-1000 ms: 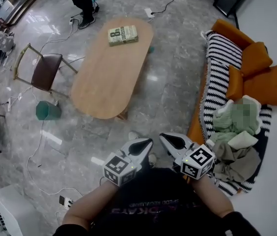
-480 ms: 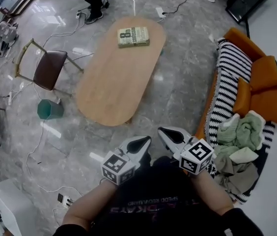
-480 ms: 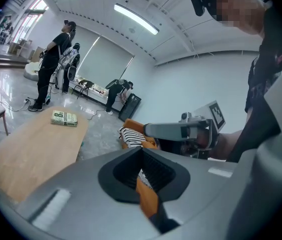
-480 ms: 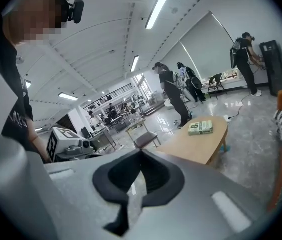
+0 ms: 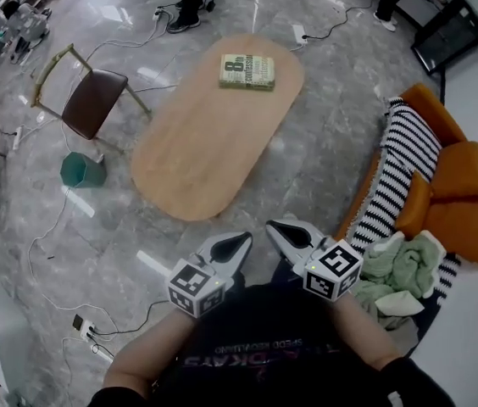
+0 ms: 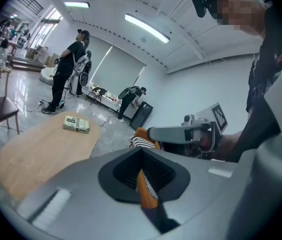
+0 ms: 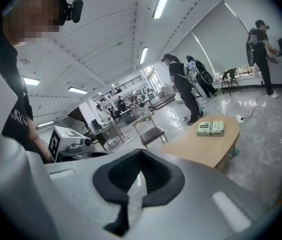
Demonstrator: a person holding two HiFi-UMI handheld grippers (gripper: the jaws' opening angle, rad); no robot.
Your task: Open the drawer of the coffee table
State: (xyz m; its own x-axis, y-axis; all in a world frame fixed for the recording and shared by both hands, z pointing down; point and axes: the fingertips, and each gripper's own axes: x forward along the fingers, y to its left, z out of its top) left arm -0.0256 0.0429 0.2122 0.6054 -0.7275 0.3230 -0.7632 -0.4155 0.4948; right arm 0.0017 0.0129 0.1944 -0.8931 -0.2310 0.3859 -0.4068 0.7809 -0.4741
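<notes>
Room: grey marble floor is carrying an oval wooden coffee table [image 5: 213, 134], well ahead of the person; cables [image 5: 31, 257] are trailing across the floor beside it.
Drawer: not showing in any view; only the tabletop is facing the head camera, so which side is carrying the drawer cannot be told.
Left gripper [image 5: 241, 242]: jaws are sitting clenched together, gripping nothing; it is hanging close to the body, well apart from the table.
Right gripper [image 5: 275, 227]: jaws are also pressing together, empty, just beside the left one.
Risk, approach: feet may be catching on the loose cables or the power strip [image 5: 80, 323] while closing in on the table.
Risk, grasp: jaws arriving shut would be knocking against the drawer front instead of taking hold.
Risk, pull: a hard tug may be dragging the whole table, or sliding the book [image 5: 247, 71] lying near the tabletop's far end.
Writing: book cover is showing a large "8"; its smaller lines are reading too small. Shirt print is appearing upside down, not legible with certainty.
</notes>
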